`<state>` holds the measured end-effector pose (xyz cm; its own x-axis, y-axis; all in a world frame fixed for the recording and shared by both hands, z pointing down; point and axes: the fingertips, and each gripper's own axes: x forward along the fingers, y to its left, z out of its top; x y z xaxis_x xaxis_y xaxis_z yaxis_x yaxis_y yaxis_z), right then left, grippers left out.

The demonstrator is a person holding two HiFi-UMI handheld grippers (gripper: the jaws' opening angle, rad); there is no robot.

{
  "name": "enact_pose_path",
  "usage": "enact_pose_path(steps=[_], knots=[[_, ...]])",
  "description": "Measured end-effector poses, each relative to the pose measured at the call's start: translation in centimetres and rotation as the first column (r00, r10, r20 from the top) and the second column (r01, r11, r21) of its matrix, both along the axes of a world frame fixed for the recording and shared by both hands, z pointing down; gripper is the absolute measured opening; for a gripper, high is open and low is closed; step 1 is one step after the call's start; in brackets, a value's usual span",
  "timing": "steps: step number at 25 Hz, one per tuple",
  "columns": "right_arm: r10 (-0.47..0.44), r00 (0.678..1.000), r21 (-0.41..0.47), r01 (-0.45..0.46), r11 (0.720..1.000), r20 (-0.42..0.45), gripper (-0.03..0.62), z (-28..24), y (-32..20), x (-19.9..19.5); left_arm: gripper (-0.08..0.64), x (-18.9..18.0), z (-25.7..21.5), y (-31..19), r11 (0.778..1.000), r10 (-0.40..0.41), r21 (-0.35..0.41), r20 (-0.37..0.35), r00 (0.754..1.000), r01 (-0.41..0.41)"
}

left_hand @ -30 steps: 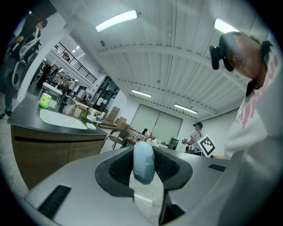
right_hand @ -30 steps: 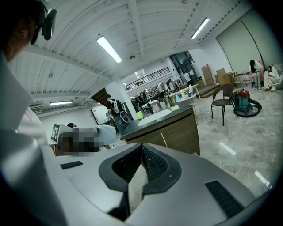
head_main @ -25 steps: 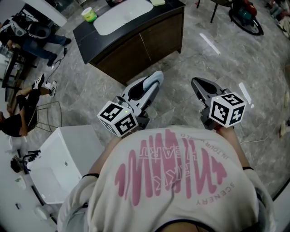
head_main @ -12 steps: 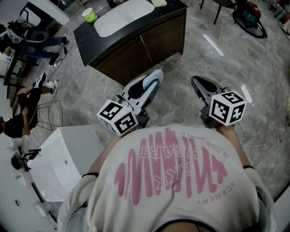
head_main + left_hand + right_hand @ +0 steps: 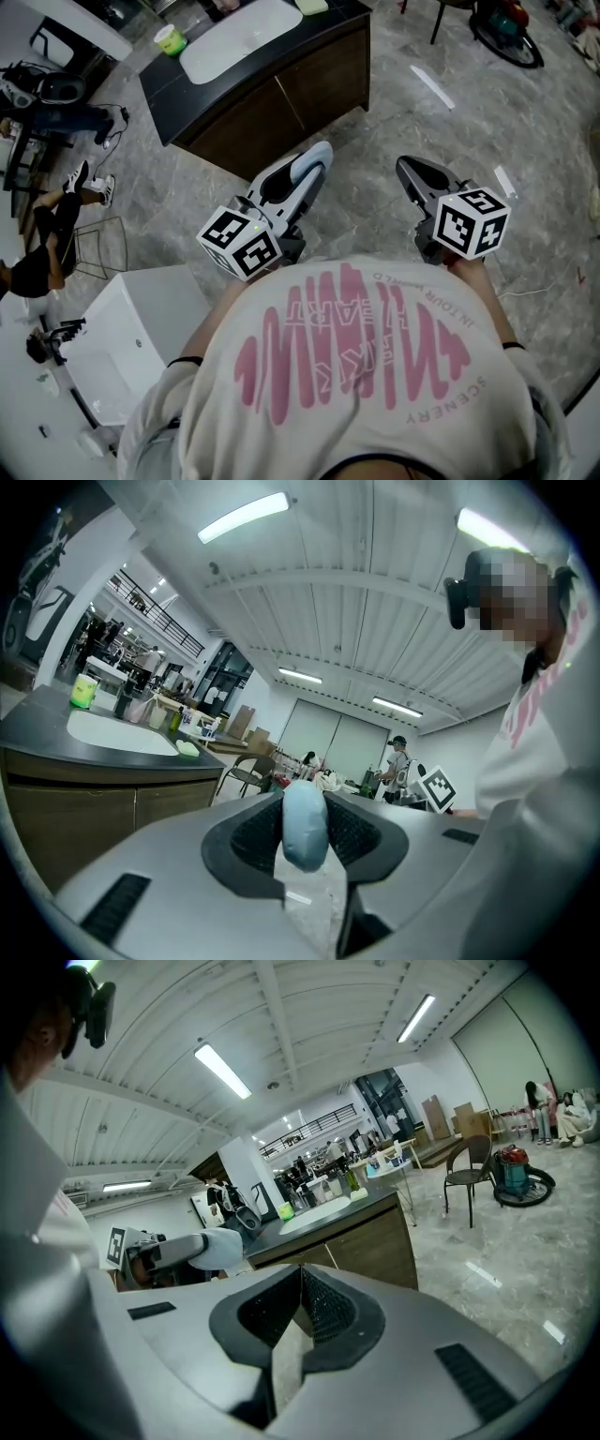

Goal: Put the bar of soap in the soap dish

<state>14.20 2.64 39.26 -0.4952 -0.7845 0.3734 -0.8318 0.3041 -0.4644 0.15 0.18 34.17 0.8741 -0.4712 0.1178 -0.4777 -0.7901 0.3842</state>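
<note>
Grey marble floor point(image 5: 403, 122) lies open ahead, up to the dark counter point(image 5: 272, 103) at upper left. Left gripper point(image 5: 321, 155) pinches the blue soap point(image 5: 305, 829) between half-spread jaws. Right gripper point(image 5: 406, 171), nearby, is pressed together on nothing.

A pale blue, rounded oval soap point(image 5: 305, 825) stands on edge, clamped between the jaws of the left gripper point(image 5: 317, 159), held in the air. A small pale green dish point(image 5: 187, 748) sits on the dark counter point(image 5: 37, 744), well away.
</note>
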Motion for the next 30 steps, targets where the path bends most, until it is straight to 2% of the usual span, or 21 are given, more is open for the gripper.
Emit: enact_pose_path(steps=[10,16,26,30], knots=[[0.008,1.0,-0.025,-0.007,1.0,0.022,0.017,0.9,0.3,0.3,0.129,-0.6,0.8,-0.1,0.999,-0.011,-0.034,0.034,0.999,0.012],[0.051,0.998,-0.056,-0.049,0.997,0.037,0.017,2.2,0.7,1.6,0.129,-0.8,2.1,-0.8,0.998,-0.023,-0.064,0.051,0.998,0.027],[0.106,0.994,-0.092,-0.103,0.99,0.027,0.017,3.4,-2.2,3.1,0.129,1.1,2.2,-4.9,0.996,0.039,-0.079,0.028,0.999,-0.037],[0.147,0.989,-0.104,-0.145,0.984,0.017,0.017,3.5,-4.5,4.0,0.129,2.1,2.3,-8.0,0.994,0.074,-0.082,0.022,0.997,-0.072]])
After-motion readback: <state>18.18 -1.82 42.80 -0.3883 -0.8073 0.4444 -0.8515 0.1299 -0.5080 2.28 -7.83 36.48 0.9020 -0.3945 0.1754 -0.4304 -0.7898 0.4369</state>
